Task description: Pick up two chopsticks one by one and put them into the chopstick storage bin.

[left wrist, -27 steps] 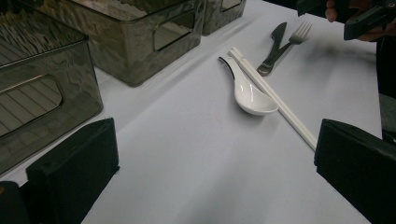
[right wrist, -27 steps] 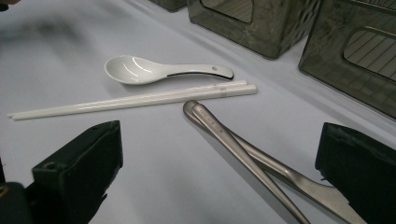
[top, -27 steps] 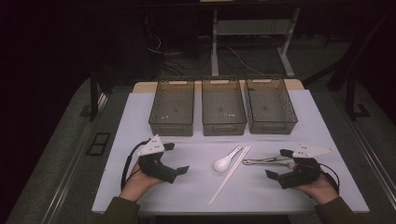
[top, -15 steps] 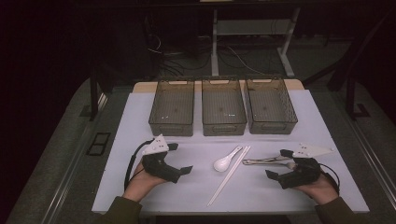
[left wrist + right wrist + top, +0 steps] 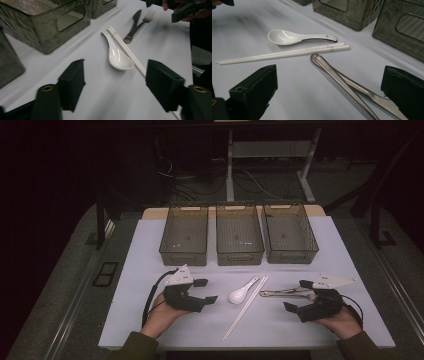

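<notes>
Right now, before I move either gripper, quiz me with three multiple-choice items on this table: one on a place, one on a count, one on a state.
1. Where does the spoon lie?
A. inside the middle bin
B. on the table beside the chopsticks
C. between the right gripper's fingers

2. How many bins stand in the row at the far side?
A. two
B. three
C. four

3. How is the left gripper?
A. open, nothing between its fingers
B. shut on the spoon
C. shut on the fork

Answers:
1 B: the high view shows the spoon on the white table, just left of the chopsticks.
2 B: three dark bins stand side by side there.
3 A: in the left gripper view its fingers stand apart over bare table, short of the spoon.
</notes>
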